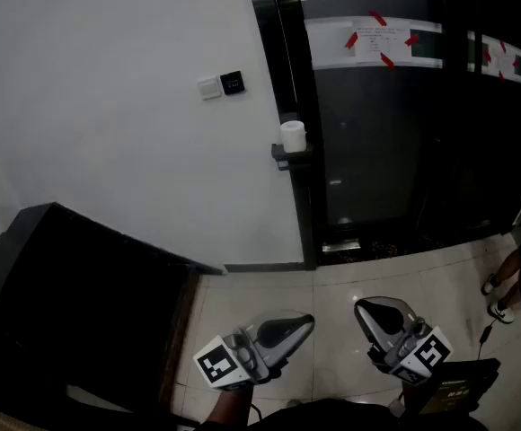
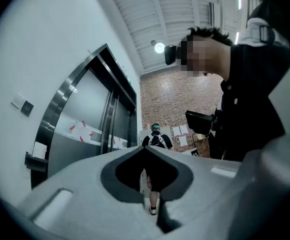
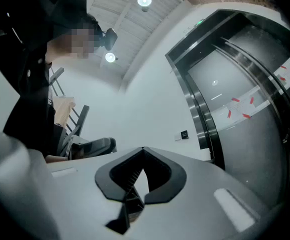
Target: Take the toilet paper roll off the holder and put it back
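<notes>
Left tongs (image 1: 304, 322), right tongs (image 1: 363, 310) shut, roll (image 1: 293, 136) on holder (image 1: 285, 159)

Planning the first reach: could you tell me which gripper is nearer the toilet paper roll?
Left, narrowly. The left gripper hangs almost straight below the toilet paper roll in the head view; the right gripper is low and further right.

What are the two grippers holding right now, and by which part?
Nothing is held. The left gripper and right gripper are both shut and empty. The toilet paper roll sits on its holder, far from both.
</notes>
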`<state>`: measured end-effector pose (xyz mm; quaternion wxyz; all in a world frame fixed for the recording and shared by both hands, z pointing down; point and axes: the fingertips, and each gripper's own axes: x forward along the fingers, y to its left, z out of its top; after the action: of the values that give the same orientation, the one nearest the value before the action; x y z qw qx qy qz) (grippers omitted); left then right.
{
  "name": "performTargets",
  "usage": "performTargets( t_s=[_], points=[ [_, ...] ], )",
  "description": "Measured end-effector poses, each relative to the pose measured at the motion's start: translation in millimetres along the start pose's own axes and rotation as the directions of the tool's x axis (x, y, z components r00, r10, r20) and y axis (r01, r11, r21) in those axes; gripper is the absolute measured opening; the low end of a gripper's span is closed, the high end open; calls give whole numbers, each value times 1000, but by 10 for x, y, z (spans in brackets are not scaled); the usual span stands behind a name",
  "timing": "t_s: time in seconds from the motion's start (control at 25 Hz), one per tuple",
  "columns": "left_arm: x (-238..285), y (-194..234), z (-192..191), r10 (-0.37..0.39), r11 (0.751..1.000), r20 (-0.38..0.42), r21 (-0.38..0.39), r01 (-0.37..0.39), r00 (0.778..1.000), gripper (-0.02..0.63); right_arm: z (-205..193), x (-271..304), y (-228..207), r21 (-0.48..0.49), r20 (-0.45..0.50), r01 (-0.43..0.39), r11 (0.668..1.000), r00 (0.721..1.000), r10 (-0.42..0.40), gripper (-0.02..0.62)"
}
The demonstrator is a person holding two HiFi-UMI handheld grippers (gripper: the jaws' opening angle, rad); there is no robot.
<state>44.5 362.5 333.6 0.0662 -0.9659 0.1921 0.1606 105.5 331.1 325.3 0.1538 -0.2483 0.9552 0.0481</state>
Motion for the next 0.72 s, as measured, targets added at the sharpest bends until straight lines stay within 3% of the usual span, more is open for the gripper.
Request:
performTargets(
  t_s=[0.2, 0.72],
  points=[
    [42, 23, -60, 4, 1000, 9, 15, -4, 1000, -3, -240, -164, -106, -7, -34, 25, 1000, 999, -25, 2],
    [534, 160, -206, 41, 998, -59, 55, -38, 997, -3, -288, -380, -695, 31, -19, 6, 999, 1000, -5, 2]
  ],
)
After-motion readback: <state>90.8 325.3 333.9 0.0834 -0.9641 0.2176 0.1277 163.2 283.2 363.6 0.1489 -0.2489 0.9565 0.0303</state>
